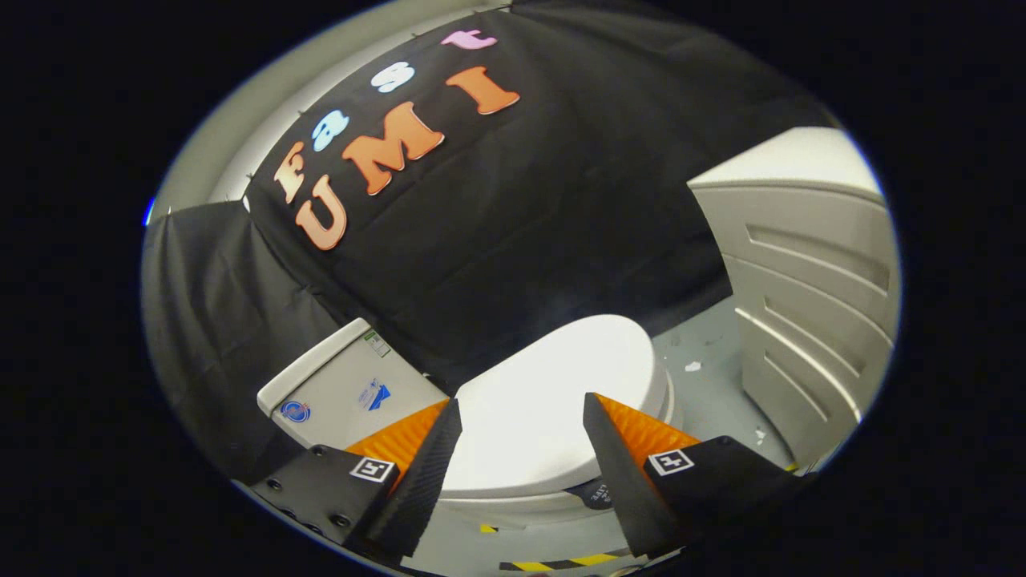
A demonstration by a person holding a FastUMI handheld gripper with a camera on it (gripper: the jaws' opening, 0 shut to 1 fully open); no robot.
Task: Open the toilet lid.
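Gripper view, tool (521, 413) spread above closed toilet lid (545, 393), tank (345, 393) beside

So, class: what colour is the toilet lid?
White, plain; the gripper view shows the lid best.

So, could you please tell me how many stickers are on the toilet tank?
3 on the tank: a round one low down, another mid-face, one by the top edge. Others may be hidden.

Your gripper (521, 413), fingers apart, hides the near edge of the toilet lid (545, 401) at lower centre. You can't read the cistern (345, 393) stickers, lower left: too small. Ribbed panel (809, 296) cut off at right.
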